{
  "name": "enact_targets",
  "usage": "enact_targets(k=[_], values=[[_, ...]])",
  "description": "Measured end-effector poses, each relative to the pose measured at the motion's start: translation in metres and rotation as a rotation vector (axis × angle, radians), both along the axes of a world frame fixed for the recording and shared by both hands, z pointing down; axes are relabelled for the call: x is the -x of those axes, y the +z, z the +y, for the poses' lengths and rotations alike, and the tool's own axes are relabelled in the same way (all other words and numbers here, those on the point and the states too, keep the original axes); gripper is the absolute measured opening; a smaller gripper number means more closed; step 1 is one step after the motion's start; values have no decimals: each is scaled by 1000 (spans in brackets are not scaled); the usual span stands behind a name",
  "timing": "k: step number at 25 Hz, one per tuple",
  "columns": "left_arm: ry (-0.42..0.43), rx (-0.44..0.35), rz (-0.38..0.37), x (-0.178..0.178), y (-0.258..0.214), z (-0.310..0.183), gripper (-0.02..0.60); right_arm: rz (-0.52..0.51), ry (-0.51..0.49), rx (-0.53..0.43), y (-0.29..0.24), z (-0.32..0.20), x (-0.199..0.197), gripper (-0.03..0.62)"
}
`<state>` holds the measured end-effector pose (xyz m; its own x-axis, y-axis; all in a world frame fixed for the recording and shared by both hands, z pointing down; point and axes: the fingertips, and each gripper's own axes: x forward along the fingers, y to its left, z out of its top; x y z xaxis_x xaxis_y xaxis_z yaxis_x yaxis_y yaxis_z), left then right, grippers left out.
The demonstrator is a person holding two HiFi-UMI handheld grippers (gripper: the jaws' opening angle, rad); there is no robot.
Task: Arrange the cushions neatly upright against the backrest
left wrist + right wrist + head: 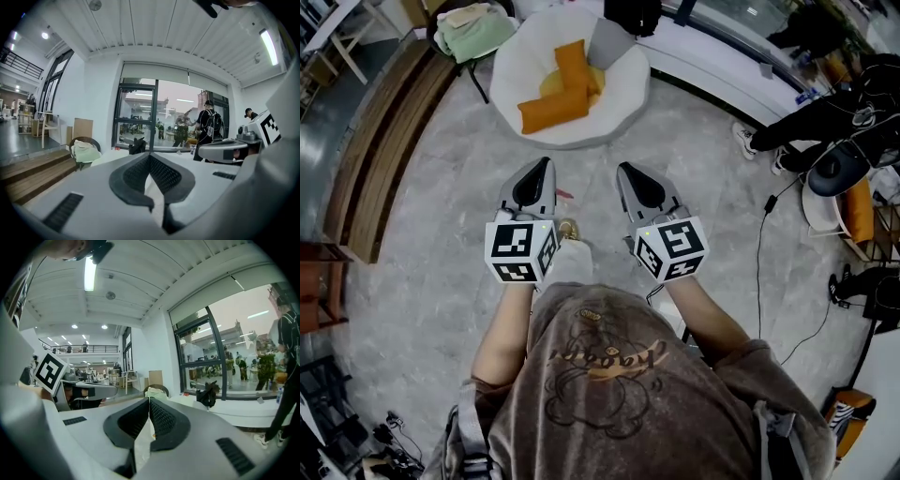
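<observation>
Honestly, nothing I can properly read from my end. Just behind the left gripper (547,163) and right gripper (623,169), a curly script word runs across the person's shirt (609,361), but it's upside down to me and I can't make it out. The marker cube (521,251) on each gripper carries only black-and-white square patterns, not letters.

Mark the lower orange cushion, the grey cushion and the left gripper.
lower orange cushion (553,110), head view, middle of its long side.
grey cushion (609,42), head view, centre of its face.
left gripper (546,163), head view, tips of its shut fingers.
</observation>
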<state>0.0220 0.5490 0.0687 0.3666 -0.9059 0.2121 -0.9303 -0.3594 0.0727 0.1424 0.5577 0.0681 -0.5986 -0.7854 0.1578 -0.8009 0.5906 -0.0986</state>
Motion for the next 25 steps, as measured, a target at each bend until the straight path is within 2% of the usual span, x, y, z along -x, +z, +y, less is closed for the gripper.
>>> enact_targets(k=[10,25], values=[[28,36,13,11,10,-79,5,15,21,31,5,-72,10,21],[109,62,2,50,8,-192,5,8,88,51,2,-179,51,21]])
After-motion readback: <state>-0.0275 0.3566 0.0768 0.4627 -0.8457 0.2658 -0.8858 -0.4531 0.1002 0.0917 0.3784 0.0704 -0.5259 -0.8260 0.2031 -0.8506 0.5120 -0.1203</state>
